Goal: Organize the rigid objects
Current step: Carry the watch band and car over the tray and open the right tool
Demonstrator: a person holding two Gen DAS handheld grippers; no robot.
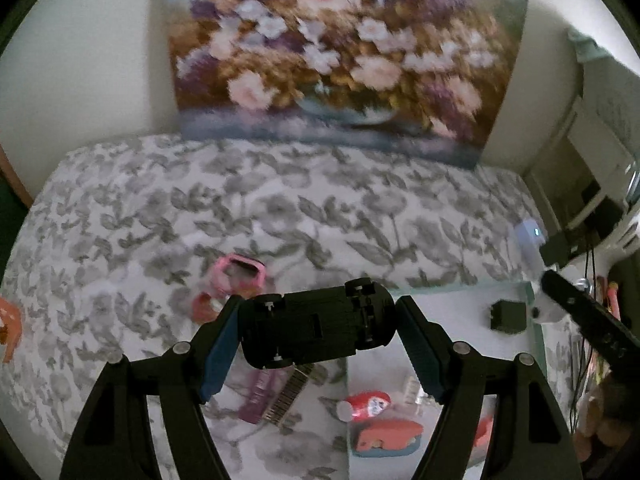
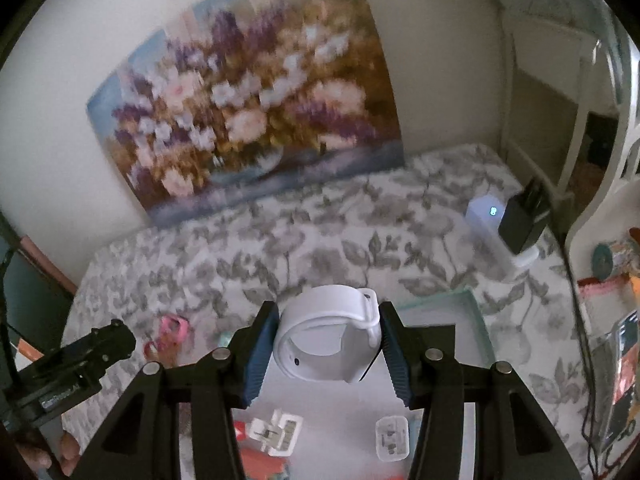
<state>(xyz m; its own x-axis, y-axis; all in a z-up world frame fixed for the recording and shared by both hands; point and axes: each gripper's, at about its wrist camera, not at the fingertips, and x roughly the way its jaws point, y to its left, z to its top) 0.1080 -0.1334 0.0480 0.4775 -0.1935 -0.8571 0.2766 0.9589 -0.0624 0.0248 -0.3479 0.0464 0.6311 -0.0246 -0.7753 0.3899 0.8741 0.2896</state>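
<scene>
Jaws clamp boxy black toy car [image 1: 316,326], looped white watch [image 2: 328,334].

A black toy car [image 1: 316,326] hangs underside up, crosswise between blue pads, above the floral bedspread. A white wristband [image 2: 330,334], curled in a closed loop, is clamped above a pale tray [image 2: 476,320] holding small items.

Tray [image 1: 534,320] lies on the bed [image 1: 280,208] — painting [image 1: 340,52] behind, probably leaning on the wall.
</scene>
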